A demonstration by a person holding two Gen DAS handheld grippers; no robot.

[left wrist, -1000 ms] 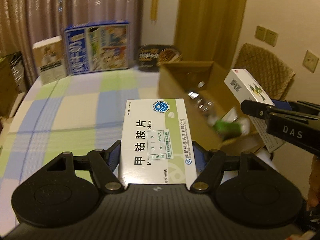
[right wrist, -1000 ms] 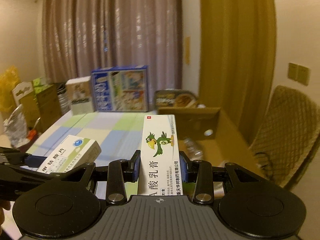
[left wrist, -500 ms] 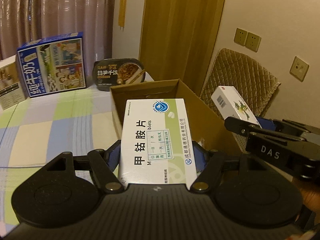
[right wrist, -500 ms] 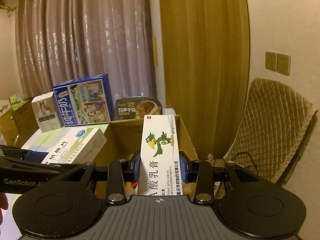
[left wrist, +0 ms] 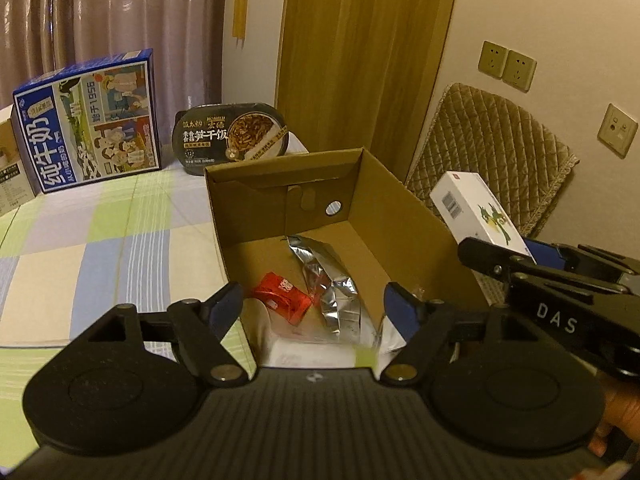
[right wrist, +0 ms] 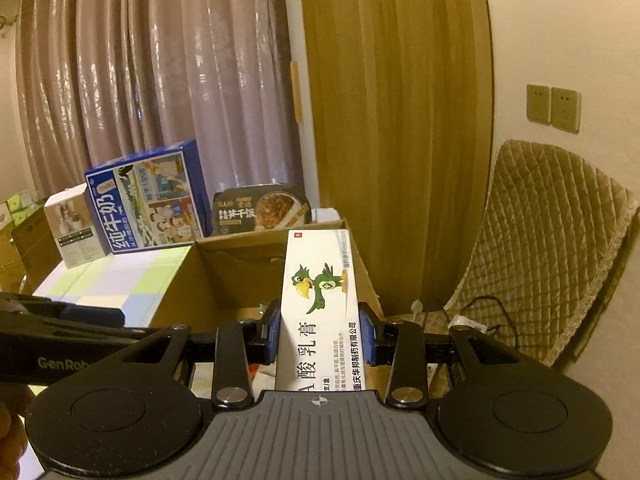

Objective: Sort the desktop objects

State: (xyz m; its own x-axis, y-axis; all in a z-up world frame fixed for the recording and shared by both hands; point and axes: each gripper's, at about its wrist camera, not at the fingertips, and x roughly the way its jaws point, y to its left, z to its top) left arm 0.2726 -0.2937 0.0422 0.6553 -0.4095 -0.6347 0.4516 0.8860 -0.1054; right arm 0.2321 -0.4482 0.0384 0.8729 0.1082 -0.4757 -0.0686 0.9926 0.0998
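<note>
My left gripper [left wrist: 314, 300] hangs over the open cardboard box [left wrist: 400, 216], its jaws opening and no longer pressing on anything. Just below them a white and green tablet box [left wrist: 312, 354] shows as a blur, low in the cardboard box. A red packet [left wrist: 282, 298] and crumpled silver foil [left wrist: 332, 280] lie on the box floor. My right gripper [right wrist: 320, 334] is shut on a long white ointment box with a green parrot [right wrist: 320, 304]. It holds that box at the cardboard box's right rim [left wrist: 476, 208].
A checked cloth [left wrist: 100, 240] covers the table left of the cardboard box. At the back stand a blue milk carton case [left wrist: 88, 120], a dark instant rice bowl [left wrist: 232, 136] and a small white box [right wrist: 74, 232]. A quilted chair [left wrist: 492, 152] stands to the right.
The left jaws have spread and the tablet box has dropped out of them into the cardboard box. Both grippers have moved right, toward the cardboard box; the right keeps its grip.
</note>
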